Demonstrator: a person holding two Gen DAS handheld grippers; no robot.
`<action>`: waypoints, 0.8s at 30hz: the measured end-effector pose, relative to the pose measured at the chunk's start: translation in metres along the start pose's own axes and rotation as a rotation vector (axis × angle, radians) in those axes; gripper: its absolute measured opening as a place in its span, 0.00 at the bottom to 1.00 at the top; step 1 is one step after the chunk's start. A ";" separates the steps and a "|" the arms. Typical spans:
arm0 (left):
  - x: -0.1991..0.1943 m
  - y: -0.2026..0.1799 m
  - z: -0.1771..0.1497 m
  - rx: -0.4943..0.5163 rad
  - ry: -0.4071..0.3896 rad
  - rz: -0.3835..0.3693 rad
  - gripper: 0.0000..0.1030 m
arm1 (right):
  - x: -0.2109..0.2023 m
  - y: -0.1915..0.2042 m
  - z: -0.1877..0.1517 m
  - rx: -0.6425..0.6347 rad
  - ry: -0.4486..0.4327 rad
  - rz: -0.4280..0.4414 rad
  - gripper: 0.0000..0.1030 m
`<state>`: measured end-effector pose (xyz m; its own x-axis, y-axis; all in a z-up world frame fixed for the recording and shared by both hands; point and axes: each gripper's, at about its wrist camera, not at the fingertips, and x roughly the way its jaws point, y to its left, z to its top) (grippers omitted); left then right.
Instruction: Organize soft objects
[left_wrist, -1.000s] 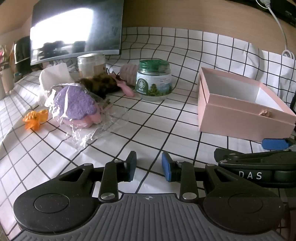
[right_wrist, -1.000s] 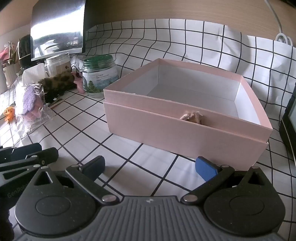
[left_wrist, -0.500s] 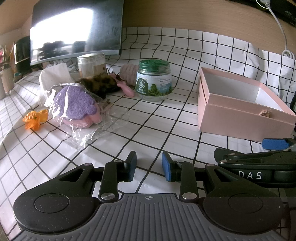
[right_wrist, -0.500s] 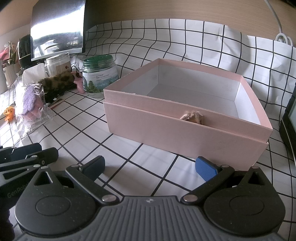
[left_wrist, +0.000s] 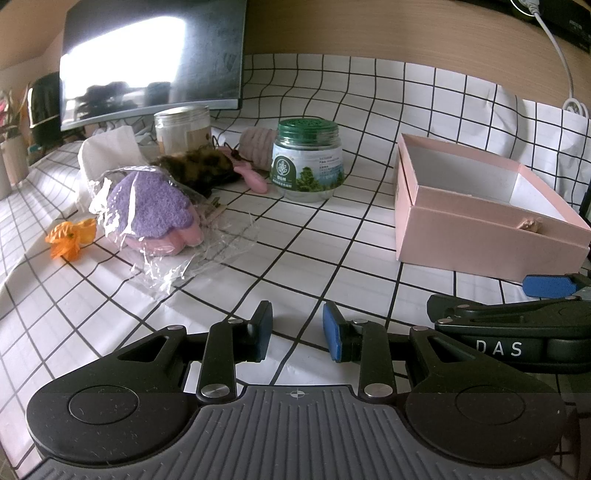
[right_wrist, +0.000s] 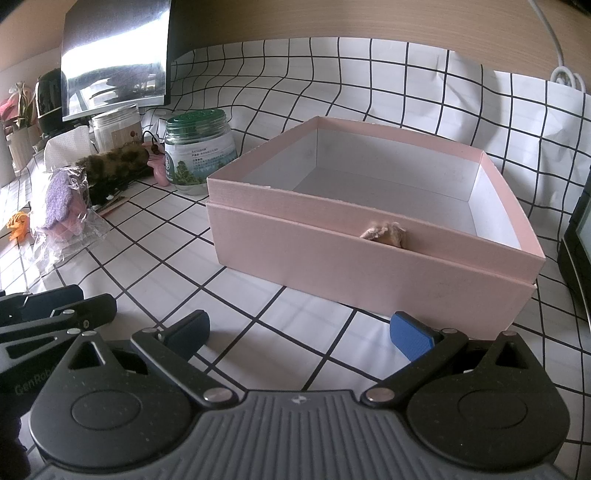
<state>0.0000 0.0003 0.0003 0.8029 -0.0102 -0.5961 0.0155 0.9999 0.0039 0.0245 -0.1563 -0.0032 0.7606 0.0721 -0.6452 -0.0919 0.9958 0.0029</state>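
Note:
A purple and pink plush piece in clear wrap (left_wrist: 155, 210) (right_wrist: 61, 206) lies on the checked cloth at the left. Behind it rest a brown furry item (left_wrist: 195, 170) (right_wrist: 110, 166) and a pale pink rolled cloth (left_wrist: 258, 147). An open pink box (left_wrist: 480, 206) (right_wrist: 369, 221) with a white inside stands at the right, nothing in it. My left gripper (left_wrist: 297, 330) hovers low over the cloth, jaws partly apart with nothing between them. My right gripper (right_wrist: 299, 332) stands wide open in front of the box; in the left wrist view only one of its blue pads (left_wrist: 546, 285) shows.
A green-lidded jar (left_wrist: 308, 162) (right_wrist: 197, 151), a clear jar (left_wrist: 183, 127), a pink comb (left_wrist: 251, 177), a white tissue (left_wrist: 110, 151) and an orange scrap (left_wrist: 70, 236) crowd the left and back. A monitor (left_wrist: 155, 62) stands behind. A dark device (right_wrist: 578, 240) sits right of the box.

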 end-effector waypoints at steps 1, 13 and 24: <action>0.000 0.000 0.000 -0.001 0.000 -0.001 0.33 | 0.000 0.000 0.000 0.000 0.000 0.000 1.00; -0.002 0.002 0.001 0.000 0.000 0.000 0.33 | 0.000 0.000 0.000 0.000 0.000 0.000 1.00; -0.005 0.004 0.001 0.000 0.000 0.000 0.33 | 0.000 0.000 0.000 0.000 0.000 0.000 1.00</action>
<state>-0.0031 0.0046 0.0043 0.8028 -0.0097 -0.5962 0.0151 0.9999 0.0040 0.0243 -0.1564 -0.0030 0.7606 0.0721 -0.6452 -0.0920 0.9958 0.0028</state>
